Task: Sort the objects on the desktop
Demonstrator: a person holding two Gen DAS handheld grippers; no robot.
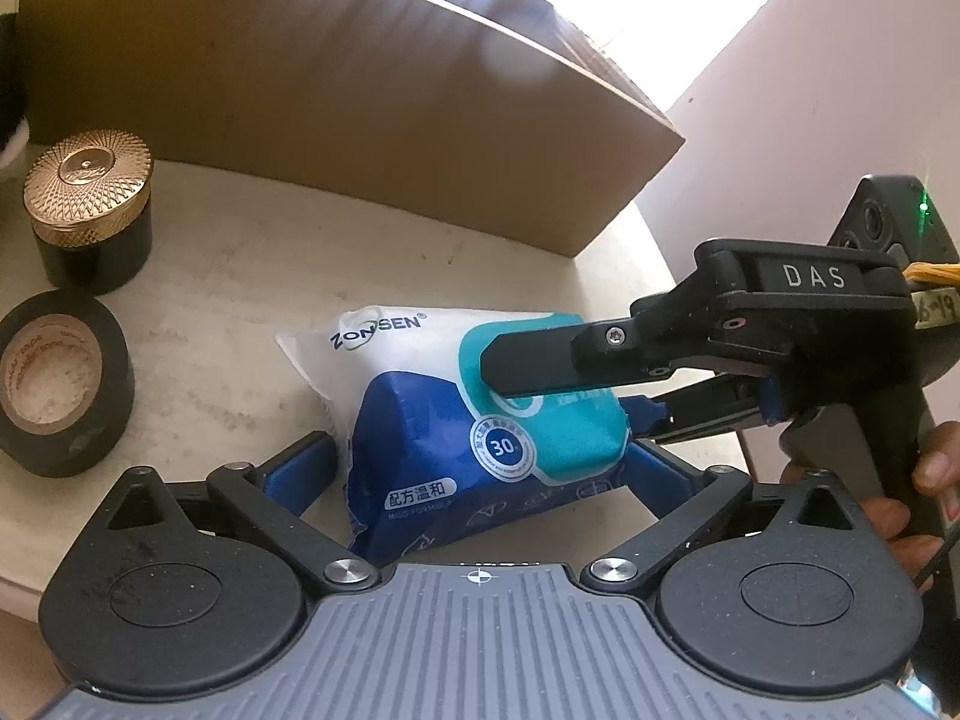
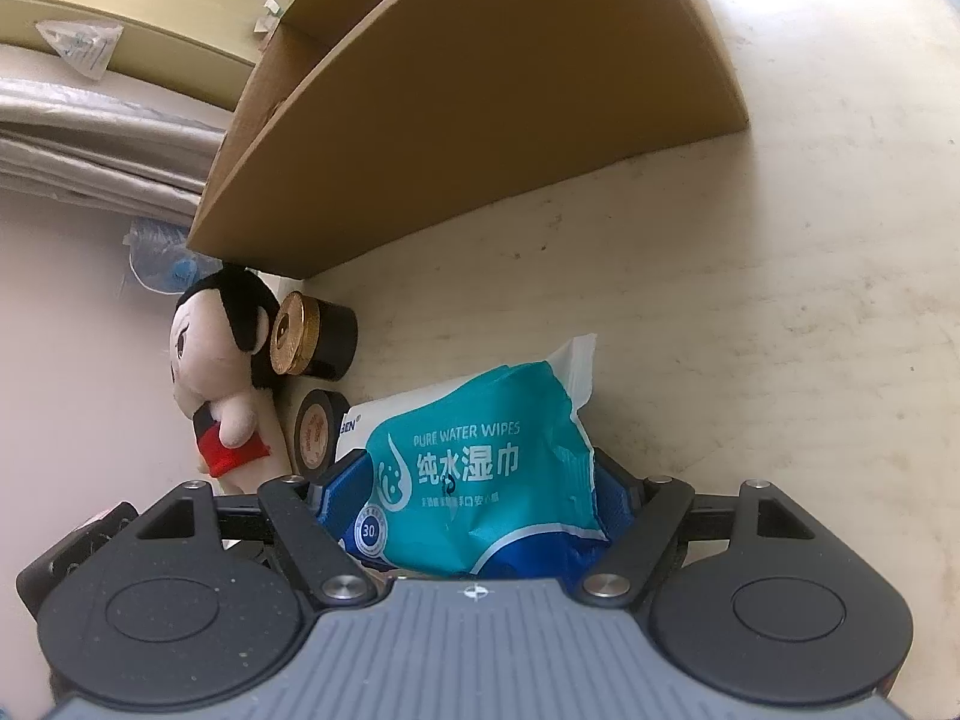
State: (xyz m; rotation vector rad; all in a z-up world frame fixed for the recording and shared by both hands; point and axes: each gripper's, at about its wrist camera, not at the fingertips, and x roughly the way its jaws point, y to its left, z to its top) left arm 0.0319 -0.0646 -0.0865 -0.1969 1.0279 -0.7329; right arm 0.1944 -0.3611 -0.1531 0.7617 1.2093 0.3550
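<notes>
Bright daylight from behind cardboard box, blown-out glare at top; strong fisheye bending at edges; sharp focus.

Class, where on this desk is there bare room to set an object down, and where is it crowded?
Free: the desk right of the wet wipes pack, below the cardboard box. Crowded: left, where the gold-lidded jar, black tape roll and plush doll cluster.

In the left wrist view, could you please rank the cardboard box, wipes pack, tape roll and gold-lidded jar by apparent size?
1. cardboard box
2. wipes pack, though nearest the camera
3. tape roll and gold-lidded jar look alike; unranked
</notes>
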